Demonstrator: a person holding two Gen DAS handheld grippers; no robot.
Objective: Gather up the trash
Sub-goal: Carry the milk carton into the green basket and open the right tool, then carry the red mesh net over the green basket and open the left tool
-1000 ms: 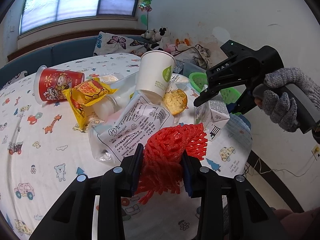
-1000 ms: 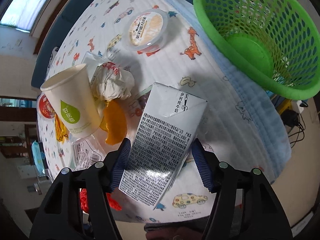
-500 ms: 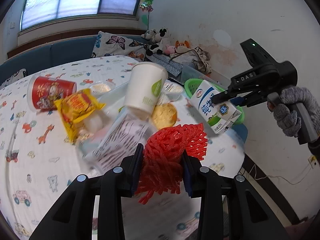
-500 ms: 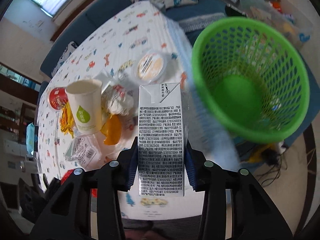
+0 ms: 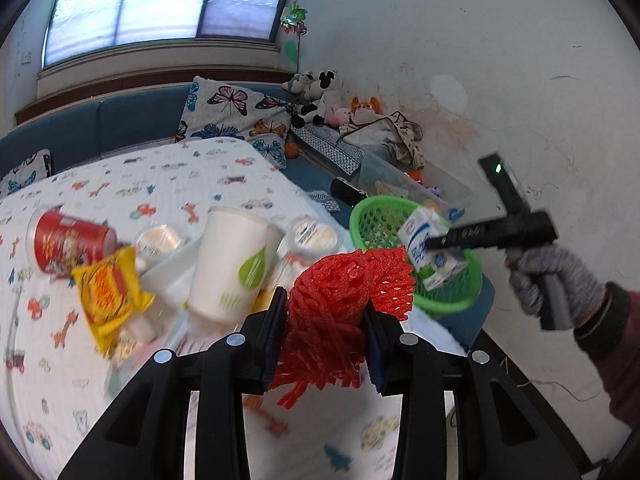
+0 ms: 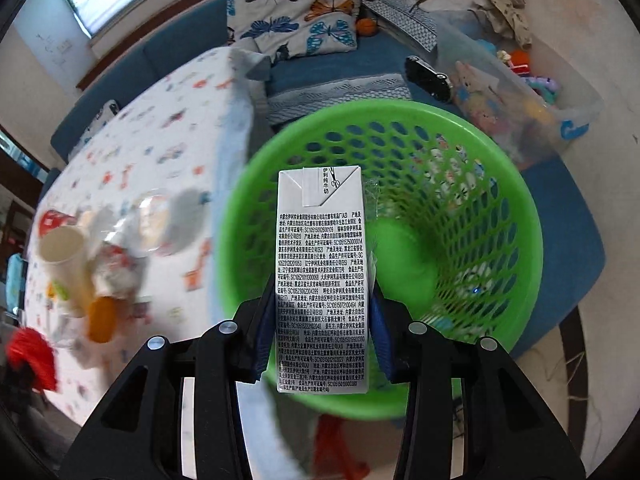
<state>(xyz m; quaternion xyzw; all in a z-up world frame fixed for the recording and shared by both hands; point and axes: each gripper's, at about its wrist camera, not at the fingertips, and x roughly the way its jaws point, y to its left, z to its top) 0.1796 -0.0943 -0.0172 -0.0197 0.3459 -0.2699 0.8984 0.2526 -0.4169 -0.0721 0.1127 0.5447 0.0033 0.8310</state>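
My left gripper (image 5: 325, 326) is shut on a red foam fruit net (image 5: 340, 304) and holds it above the table's near edge. My right gripper (image 6: 322, 320) is shut on a white milk carton (image 6: 322, 280) and holds it over the open green mesh basket (image 6: 472, 184). In the left wrist view the carton (image 5: 430, 248) hangs above the basket (image 5: 372, 220) beyond the table's right edge. A white paper cup (image 5: 236, 264), a yellow snack wrapper (image 5: 108, 292), a red cup (image 5: 68, 242) and small lidded tubs (image 5: 314, 234) lie on the table.
The table carries an animal-print cloth (image 5: 168, 184). A blue sofa with butterfly pillows (image 5: 236, 116) and plush toys (image 5: 320, 92) stands behind. A clear bin of toys (image 6: 520, 96) sits next to the basket. The wall (image 5: 480, 60) is at the right.
My right gripper has lifted the milk carton off the table and carried it right, over the green basket. My left gripper has risen with the red net, away from the trash pile.
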